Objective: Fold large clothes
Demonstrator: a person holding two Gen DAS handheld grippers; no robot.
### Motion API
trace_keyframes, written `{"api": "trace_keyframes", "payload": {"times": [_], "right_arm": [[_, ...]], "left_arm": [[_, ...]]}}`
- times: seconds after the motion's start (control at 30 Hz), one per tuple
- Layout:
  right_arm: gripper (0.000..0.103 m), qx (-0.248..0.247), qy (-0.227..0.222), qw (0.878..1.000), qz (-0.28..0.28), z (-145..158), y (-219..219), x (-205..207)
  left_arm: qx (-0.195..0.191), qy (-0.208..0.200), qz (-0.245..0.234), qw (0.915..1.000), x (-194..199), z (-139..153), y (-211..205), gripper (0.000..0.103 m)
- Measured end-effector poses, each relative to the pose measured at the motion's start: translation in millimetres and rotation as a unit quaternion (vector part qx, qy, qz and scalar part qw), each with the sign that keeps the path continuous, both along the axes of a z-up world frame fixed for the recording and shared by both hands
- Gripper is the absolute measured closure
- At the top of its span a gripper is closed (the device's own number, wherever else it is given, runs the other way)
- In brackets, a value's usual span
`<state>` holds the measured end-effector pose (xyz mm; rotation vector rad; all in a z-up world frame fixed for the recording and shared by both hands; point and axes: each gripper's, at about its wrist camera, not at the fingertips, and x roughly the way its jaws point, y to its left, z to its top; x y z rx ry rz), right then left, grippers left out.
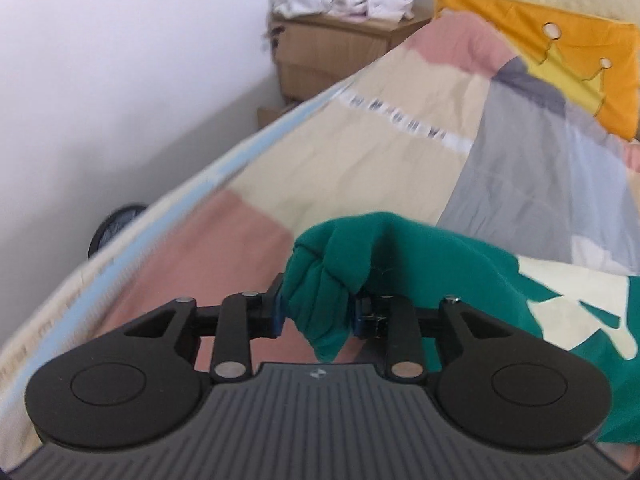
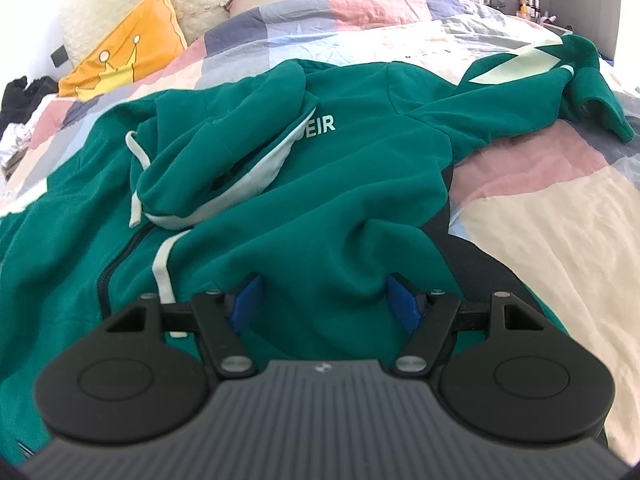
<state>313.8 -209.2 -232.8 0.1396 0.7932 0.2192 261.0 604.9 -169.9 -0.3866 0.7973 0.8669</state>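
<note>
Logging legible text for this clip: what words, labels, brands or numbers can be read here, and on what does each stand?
"EIR": pale letters on the chest of the green hoodie; the hood covers whatever comes before them.
Row of dark characters on a white strip of the patchwork bedspread: too blurred to read.
Small emblem on each gripper's grey body: too small to read.
Bottles at the far edge: labels too small.

A patchwork-covered bed (image 2: 540, 208) carries the green hoodie (image 2: 320, 168) and orange pillow (image 2: 120, 52).
</note>
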Motion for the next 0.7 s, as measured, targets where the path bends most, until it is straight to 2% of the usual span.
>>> {"api": "trace_keyframes", "payload": {"times": [0.1,0.23,0.37,0.5,0.63,0.7], "right_arm": [[0.033,0.014,-0.003,1.0,-0.01,4,-7,0],[0.033,0.037,-0.006,0.999,-0.018,12,-15,0],[0.033,0.019,-0.024,0.999,-0.01,24,-19,-8],[0.033,0.059,-0.029,0.998,-0.006,34,-34,-16],[0.033,0.081,-0.044,0.996,0.002,45,-44,-23],[0.033,0.086,-0.05,0.995,0.004,49,-48,-25]], "left_arm": [[-0.013,0.001,-0.004,0.9999,-4,-8,-11,0.04],[0.001,0.002,-0.034,0.9994,-10,2,-43,0.036],[0.049,-0.008,-0.093,0.9944,-19,26,-97,0.032],[0.083,-0.021,-0.152,0.9846,-23,48,-166,0.031],[0.073,-0.059,-0.221,0.9708,-13,66,-247,0.031],[0.063,-0.075,-0.258,0.9611,-4,74,-295,0.031]]}}
